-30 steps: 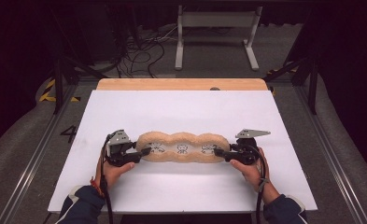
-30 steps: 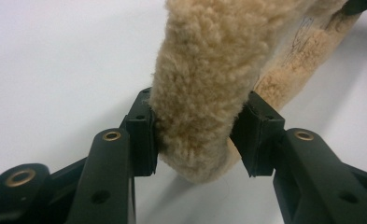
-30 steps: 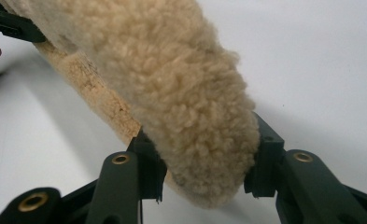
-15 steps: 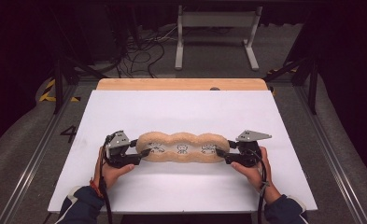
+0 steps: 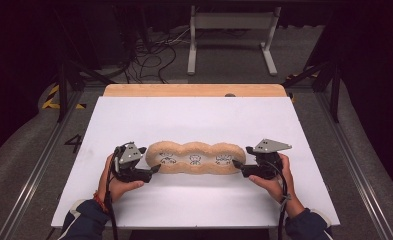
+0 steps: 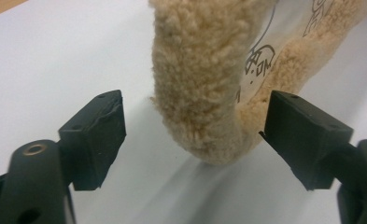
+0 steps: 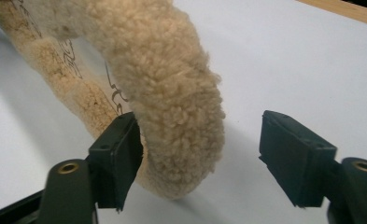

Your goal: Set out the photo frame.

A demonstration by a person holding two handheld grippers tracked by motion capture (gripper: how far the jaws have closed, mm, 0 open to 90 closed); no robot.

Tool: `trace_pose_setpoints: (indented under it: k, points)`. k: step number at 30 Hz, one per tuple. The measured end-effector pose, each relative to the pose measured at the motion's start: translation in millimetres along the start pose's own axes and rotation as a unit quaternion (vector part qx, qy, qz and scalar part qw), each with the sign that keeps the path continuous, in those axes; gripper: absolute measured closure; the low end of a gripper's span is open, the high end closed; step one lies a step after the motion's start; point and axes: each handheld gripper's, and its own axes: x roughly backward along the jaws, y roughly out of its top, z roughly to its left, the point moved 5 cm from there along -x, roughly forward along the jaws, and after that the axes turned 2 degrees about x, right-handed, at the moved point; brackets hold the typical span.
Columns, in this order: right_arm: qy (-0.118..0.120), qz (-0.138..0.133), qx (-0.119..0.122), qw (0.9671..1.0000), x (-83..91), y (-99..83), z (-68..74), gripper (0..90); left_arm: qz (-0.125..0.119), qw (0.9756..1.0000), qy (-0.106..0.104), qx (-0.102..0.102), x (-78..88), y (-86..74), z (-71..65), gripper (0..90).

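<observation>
Lying at the white table's (image 5: 194, 120) six o'clock side, a tan fleece cushion (image 5: 196, 157) stretches between two hand-held grippers. Left gripper (image 5: 153, 170) at nine o'clock, right gripper (image 5: 237, 165) at three o'clock, both spread wide around its ends. Nothing grasped yet; closing seems next.

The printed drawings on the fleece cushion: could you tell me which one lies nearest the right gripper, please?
The drawing at the cushion's right end, beside the right gripper; the other two sit at its middle and left.
</observation>
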Motion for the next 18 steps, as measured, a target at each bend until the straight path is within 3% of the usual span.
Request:
trace_pose_setpoints:
  k: [5,18]
  points:
    - [0.003,-0.001,-0.001,1.0000,0.9,-0.3,-0.4,18.1,-0.003,1.0000,-0.001,0.002,0.7,0.6,-0.8,15.4]
    - [-0.015,-0.007,0.005,0.9999,3.9,0.4,-1.5,10.3,-0.009,0.9999,0.007,0.003,5.7,-1.1,-0.3,10.2]
